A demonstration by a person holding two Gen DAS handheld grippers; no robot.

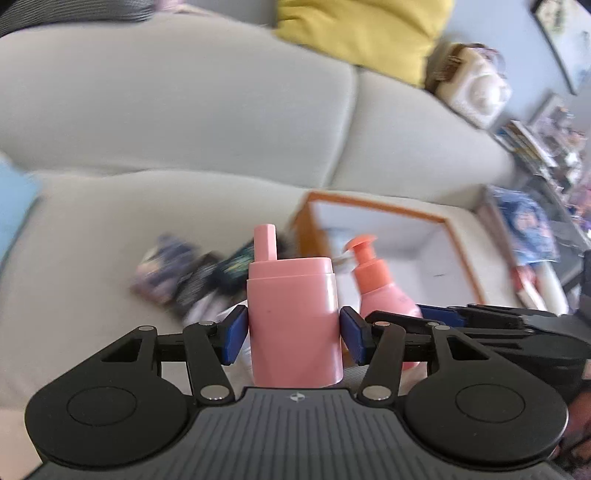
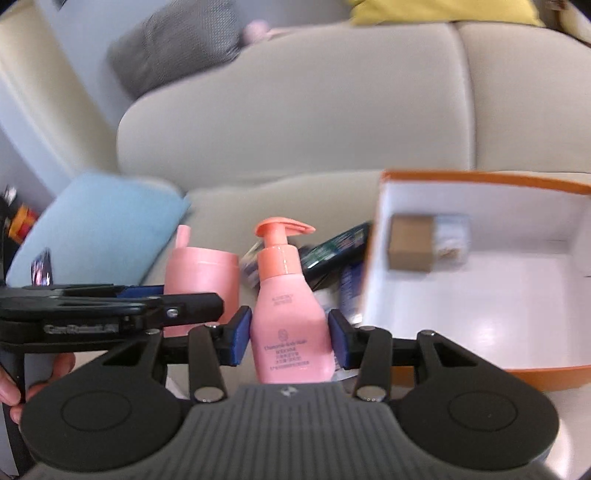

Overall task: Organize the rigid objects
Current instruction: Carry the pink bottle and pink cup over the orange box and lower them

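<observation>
In the left wrist view my left gripper (image 1: 293,338) is shut on a pink flip-cap bottle (image 1: 293,317), held upright between the blue pads. In the right wrist view my right gripper (image 2: 290,341) is shut on a pink pump bottle (image 2: 290,321), also upright. The two bottles are side by side: the pump bottle (image 1: 384,291) shows just right of the flip-cap bottle, and the flip-cap bottle (image 2: 201,284) shows left of the pump bottle. An orange-rimmed white box (image 2: 480,295) stands open on the right, with a small brown carton (image 2: 410,243) inside.
All this is over a light grey sofa (image 1: 184,110). Several dark packets (image 1: 184,273) lie on the seat behind the bottles. A blue cushion (image 2: 99,221) lies left, a yellow cushion (image 1: 362,29) on the backrest. Cluttered shelves (image 1: 546,155) stand at far right.
</observation>
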